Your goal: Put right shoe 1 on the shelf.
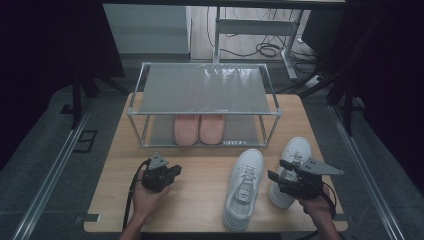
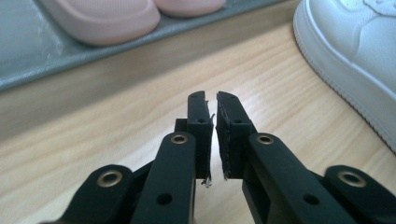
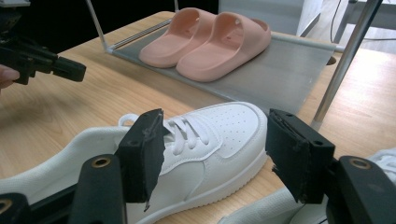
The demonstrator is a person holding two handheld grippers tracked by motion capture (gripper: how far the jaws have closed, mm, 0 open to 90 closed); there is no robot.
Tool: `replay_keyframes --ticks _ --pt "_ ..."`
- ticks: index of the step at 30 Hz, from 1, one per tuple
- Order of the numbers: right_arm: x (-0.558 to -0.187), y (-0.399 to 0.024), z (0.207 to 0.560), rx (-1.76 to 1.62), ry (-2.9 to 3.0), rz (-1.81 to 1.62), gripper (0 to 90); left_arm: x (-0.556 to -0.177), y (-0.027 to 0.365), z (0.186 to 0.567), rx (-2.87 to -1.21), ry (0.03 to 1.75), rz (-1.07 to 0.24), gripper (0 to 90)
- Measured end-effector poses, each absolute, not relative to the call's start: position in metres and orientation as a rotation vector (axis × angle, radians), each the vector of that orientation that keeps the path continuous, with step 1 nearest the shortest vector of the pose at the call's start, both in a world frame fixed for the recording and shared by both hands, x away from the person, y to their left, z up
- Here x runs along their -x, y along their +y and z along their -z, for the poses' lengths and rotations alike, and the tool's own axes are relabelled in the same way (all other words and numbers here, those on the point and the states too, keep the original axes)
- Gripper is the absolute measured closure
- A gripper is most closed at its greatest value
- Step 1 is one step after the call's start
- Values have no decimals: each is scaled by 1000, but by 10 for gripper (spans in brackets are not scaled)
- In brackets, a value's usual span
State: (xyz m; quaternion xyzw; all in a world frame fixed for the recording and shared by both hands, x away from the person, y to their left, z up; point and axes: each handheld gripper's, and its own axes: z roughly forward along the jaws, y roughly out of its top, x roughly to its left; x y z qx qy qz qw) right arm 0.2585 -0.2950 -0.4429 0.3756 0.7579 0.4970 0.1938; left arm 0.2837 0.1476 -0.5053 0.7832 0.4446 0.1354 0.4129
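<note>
At the lower right of the high view, two white lace-up leather sneakers [image 1: 245,187] lie on the wooden tabletop [image 1: 200,170], awaiting shelving.

The right hand-held gripper [image 1: 277,172] hangs wide open and empty over the right sneaker [image 1: 295,155]; the left hand-held gripper [image 1: 175,170], nearly closed on nothing, rests at lower left. Next, judging by this, comes closing on a sneaker. The metal-framed shoe rack [image 1: 205,90] holds pink foam slides [image 1: 198,129] on its bottom shelf.

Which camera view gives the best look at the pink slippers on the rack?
The right gripper view: the pink slippers lie whole, side by side on the lower shelf. The high view hides their far ends under the upper shelf. The left gripper view catches just their near ends.
</note>
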Motion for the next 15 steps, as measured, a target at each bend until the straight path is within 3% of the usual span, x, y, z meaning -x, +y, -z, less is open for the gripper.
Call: replay_keyframes --ticks 4,15 --pt "-259 -294 444 -1061 2125 -1402 378 -278 158 505 -1963 1129 -340 819" --pt "-257 -284 442 -1034 2159 -1415 400 -274 172 507 -1957 1167 -324 541"
